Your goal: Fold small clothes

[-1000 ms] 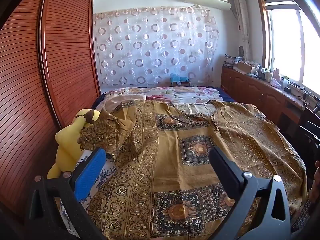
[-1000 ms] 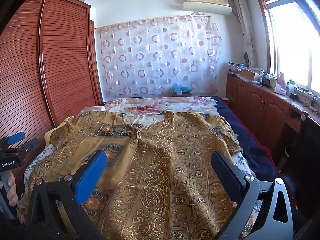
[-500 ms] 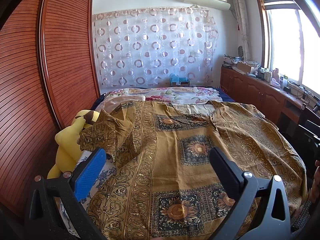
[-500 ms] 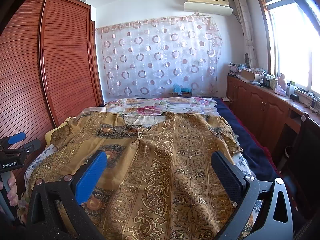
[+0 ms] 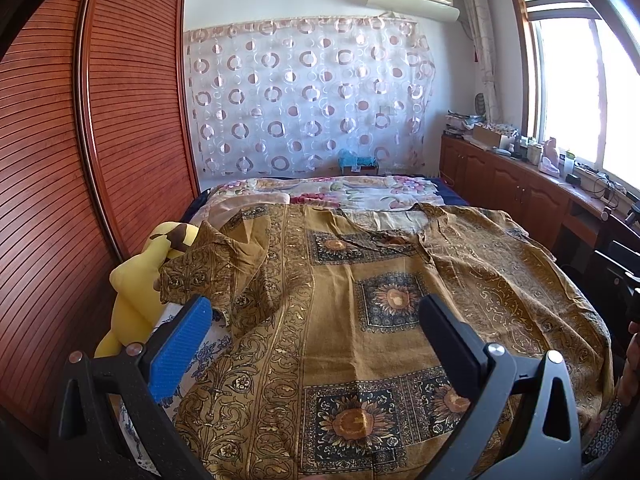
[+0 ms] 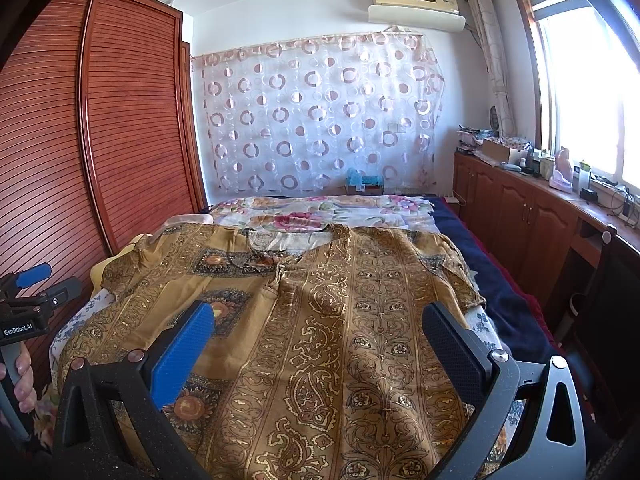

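Note:
A mustard-brown patterned shirt [image 5: 360, 300] lies spread flat over the bed, collar at the far end; it also shows in the right wrist view [image 6: 340, 320]. Its left sleeve [image 5: 200, 268] is rumpled against a yellow plush toy. My left gripper [image 5: 316, 324] is open and empty, held above the shirt's near left part. My right gripper [image 6: 320, 332] is open and empty, held above the shirt's near right part. The left gripper also shows at the left edge of the right wrist view [image 6: 28, 296], held in a hand.
A yellow plush toy [image 5: 136, 292] lies at the bed's left edge beside the wooden slatted wardrobe [image 5: 80, 160]. A floral blanket [image 6: 320, 212] covers the bed's far end. Wooden cabinets [image 6: 520, 216] with clutter run along the right wall under the window.
Both grippers have risen and drawn back a little, so the shirt sits slightly lower in both views. The shirt has not moved.

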Available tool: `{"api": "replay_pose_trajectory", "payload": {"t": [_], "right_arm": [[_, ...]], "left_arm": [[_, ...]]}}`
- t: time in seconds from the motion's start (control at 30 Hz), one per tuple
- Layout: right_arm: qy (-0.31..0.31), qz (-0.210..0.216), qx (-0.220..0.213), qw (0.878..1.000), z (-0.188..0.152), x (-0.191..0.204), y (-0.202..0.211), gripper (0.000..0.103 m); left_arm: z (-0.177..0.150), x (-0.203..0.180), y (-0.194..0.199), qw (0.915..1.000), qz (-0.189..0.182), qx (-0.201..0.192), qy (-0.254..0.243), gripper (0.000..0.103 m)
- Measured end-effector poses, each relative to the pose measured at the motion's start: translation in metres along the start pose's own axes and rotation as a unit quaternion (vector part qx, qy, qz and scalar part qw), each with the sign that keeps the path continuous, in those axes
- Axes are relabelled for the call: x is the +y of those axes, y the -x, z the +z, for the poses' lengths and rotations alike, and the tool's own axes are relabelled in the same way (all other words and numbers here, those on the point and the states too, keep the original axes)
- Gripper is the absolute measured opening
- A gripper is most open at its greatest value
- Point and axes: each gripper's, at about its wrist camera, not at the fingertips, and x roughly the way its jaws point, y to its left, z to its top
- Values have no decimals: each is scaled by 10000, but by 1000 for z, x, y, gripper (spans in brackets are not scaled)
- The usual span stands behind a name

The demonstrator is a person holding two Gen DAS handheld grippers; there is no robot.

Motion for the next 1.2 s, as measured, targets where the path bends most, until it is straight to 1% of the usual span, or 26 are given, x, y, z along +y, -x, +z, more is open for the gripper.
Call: {"api": "replay_pose_trajectory", "payload": {"t": [1.1, 1.2], "right_arm": [[-11, 11, -49, 10000, 4, 1, 3, 103], [-9, 5, -65, 10000, 4, 2, 4, 103]], "left_arm": [[10, -4, 6, 10000, -25, -43, -3, 103], [13, -6, 11, 10000, -35, -56, -15, 103]]}}
